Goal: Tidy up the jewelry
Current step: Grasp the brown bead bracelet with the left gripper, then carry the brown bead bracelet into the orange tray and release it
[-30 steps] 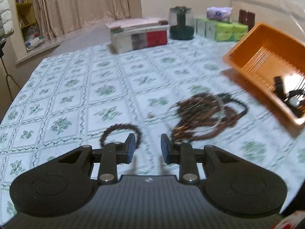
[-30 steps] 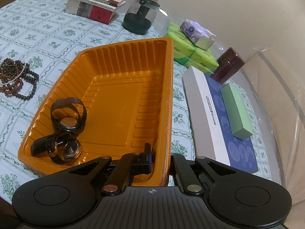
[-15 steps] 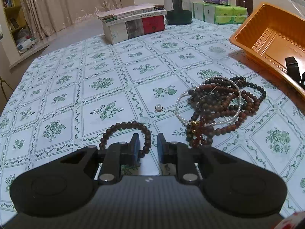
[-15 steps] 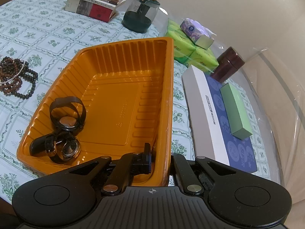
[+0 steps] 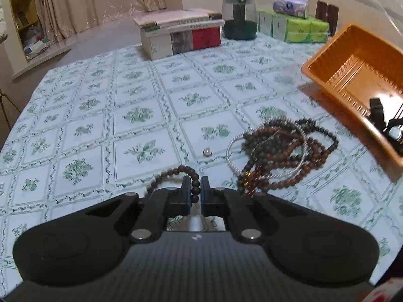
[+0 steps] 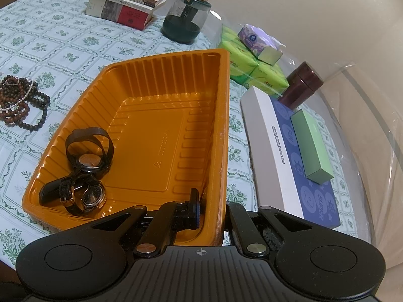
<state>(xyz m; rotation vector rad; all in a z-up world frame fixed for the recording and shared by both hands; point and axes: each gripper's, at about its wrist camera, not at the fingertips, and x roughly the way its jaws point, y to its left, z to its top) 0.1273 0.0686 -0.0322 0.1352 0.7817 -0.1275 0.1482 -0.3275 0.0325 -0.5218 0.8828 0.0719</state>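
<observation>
My left gripper (image 5: pixel 196 188) is shut on a dark brown bead bracelet (image 5: pixel 173 173), which hangs a little above the flowered tablecloth. A tangle of bead strands and a silver bangle (image 5: pixel 279 151) lies to its right, with a loose pearl (image 5: pixel 207 151) nearby. My right gripper (image 6: pixel 211 209) is shut on the near wall of the orange tray (image 6: pixel 224 130) and holds it tilted. Several black watches (image 6: pixel 85 173) lie in the tray's lower left corner. The tray (image 5: pixel 327 58) also shows at the right of the left wrist view. The bead pile (image 6: pixel 20 103) shows at the far left of the right wrist view.
A stack of books (image 5: pixel 181 35), a dark green jar (image 5: pixel 239 22) and green tissue packs (image 5: pixel 294 29) stand at the table's far side. A white and blue box (image 6: pixel 289 156) with a green box (image 6: pixel 312 146) on it lies right of the tray.
My left gripper has closed on the brown bead bracelet and lifted it off the cloth. My right gripper still holds the tray wall, barely moved.
</observation>
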